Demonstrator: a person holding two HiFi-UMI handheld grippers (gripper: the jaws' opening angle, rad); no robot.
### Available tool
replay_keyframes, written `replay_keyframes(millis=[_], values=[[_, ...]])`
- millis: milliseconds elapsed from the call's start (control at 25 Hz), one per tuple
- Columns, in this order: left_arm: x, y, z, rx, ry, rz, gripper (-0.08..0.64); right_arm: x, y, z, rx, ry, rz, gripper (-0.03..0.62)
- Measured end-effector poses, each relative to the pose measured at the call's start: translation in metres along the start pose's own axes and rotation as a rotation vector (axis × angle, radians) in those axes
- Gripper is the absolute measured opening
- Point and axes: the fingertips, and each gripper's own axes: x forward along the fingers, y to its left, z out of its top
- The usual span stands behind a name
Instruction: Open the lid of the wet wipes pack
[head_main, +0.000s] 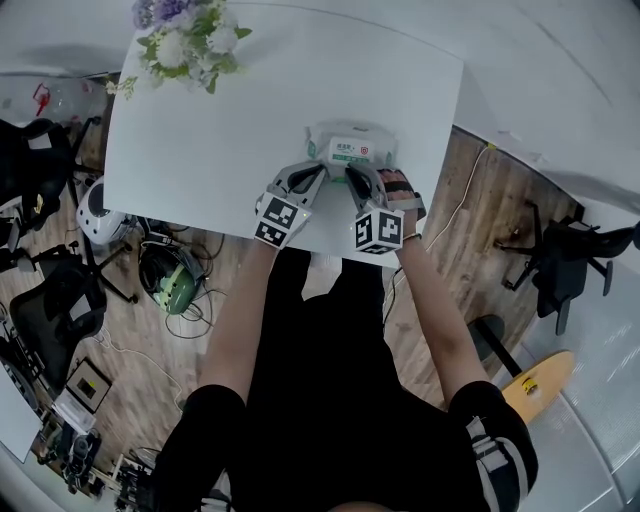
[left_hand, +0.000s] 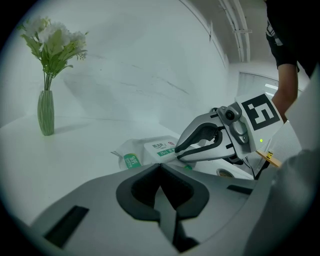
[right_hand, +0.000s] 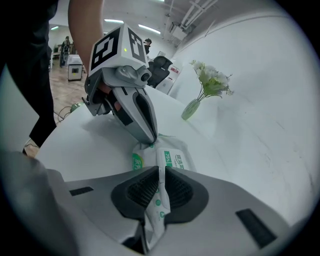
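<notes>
Wipes pack (head_main: 352, 148) lies near the front edge of the white bench (head_main: 200, 150). The right hand-held gripper (right_hand: 160, 172) is clamped on the pack's film edge. The left hand-held gripper (left_hand: 160, 167) has its jaws pressed together with nothing visible between them, its tip against the pack's other end. Flowers (head_main: 185, 40) stand well apart.

Perhaps "75%" on wipes pack (right_hand: 173, 158)

The wet wipes pack (right_hand: 172, 157) is soft, crinkled plastic film with a faint sheen, the table (head_main: 200, 130) smooth matt white, the floor (head_main: 150, 370) wood-grain planks, and the left gripper (left_hand: 161, 167) and right gripper (right_hand: 161, 170) are matt grey plastic, the right's dark pads (right_hand: 142, 190) finely ribbed.
</notes>
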Motion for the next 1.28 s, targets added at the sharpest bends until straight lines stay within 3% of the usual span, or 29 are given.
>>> replay_keyframes(millis=[320, 800, 1280], values=[[-0.002, 0.0, 0.001, 0.0, -0.003, 0.001, 0.023, -0.006, -0.002, 0.005, 0.036, -0.004, 0.008, 0.031], [-0.002, 0.0, 0.002, -0.01, 0.003, -0.003, 0.023, -0.018, -0.017, 0.014, 0.056, -0.037, -0.049, 0.025], [-0.001, 0.0, 0.001, -0.015, 0.009, -0.008, 0.023, -0.02, -0.019, 0.013, 0.083, -0.041, -0.033, 0.026]])
